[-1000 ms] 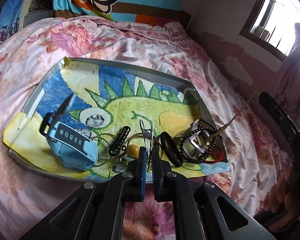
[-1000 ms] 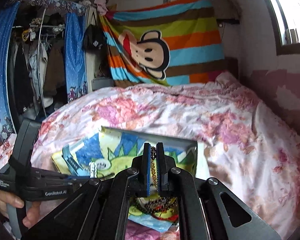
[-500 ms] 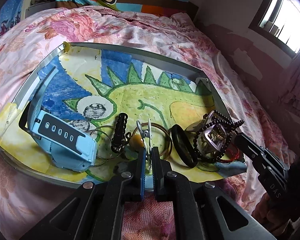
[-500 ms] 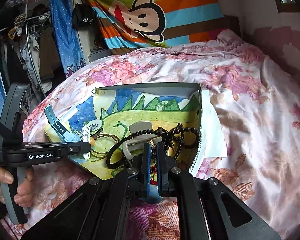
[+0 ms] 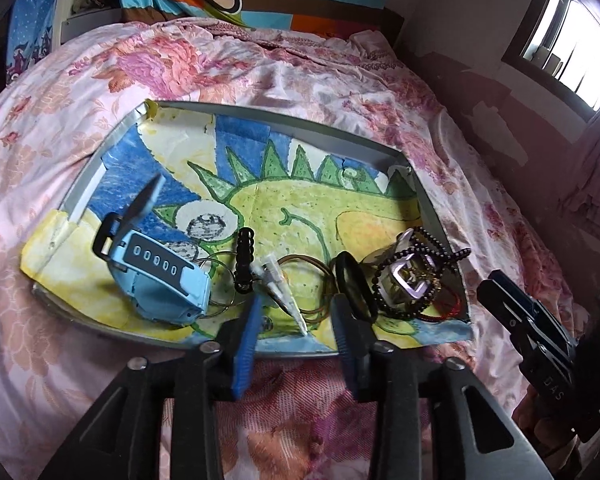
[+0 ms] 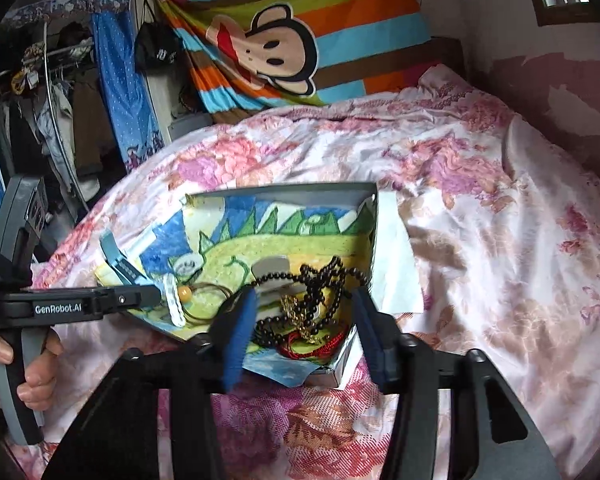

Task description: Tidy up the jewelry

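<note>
- Left wrist view: the left gripper [image 5: 296,312] has its jaws apart, empty, over the tray [image 5: 236,116] near edge; a white clip [image 5: 278,292] lies between them, beside the blue watch [image 5: 156,272].
- Right wrist view: the right gripper [image 6: 304,312] has its jaws apart, empty, around the black bead necklace [image 6: 316,292] in the tray's right corner.

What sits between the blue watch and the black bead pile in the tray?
Left wrist view: between blue watch and black bead pile lie a black clip, white hair clip, thin bangles, dark oval.

The left gripper [image 5: 296,316] and right gripper [image 6: 302,328] had black plastic arms with round silver screws, blue-padded fingers [image 5: 246,340], white "GenRobot.AI" lettering, and bare-skinned hands [image 6: 32,364].
</note>
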Demonstrator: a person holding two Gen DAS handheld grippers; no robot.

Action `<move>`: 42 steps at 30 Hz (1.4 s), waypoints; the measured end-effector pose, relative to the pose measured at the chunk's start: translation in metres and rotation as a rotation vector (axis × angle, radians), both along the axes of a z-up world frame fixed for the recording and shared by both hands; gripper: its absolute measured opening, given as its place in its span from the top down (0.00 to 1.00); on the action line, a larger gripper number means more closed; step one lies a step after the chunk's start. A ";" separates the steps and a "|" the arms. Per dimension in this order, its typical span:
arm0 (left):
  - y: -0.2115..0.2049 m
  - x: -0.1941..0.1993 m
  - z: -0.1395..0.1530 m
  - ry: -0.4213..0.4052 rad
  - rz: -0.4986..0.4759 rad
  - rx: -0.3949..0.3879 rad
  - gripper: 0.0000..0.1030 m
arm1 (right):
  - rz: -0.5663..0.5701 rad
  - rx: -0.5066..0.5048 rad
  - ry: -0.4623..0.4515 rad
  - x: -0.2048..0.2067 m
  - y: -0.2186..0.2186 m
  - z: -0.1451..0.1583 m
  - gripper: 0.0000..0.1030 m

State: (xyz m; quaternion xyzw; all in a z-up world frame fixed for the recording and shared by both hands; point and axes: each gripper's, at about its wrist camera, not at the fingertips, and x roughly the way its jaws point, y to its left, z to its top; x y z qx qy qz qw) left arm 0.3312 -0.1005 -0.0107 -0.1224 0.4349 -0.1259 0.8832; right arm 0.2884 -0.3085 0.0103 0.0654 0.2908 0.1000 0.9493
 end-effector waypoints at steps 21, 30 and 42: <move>0.043 -0.146 0.108 -0.384 0.183 -0.017 0.00 | -0.032 0.008 -0.313 -0.134 0.025 0.092 0.02; 0.058 -0.218 0.118 -0.520 0.246 0.116 0.00 | -0.055 0.005 -0.407 -0.201 0.038 0.095 0.02; 0.065 -0.281 0.092 -0.601 0.234 0.228 0.00 | -0.101 -0.032 -0.492 -0.277 0.060 0.086 0.01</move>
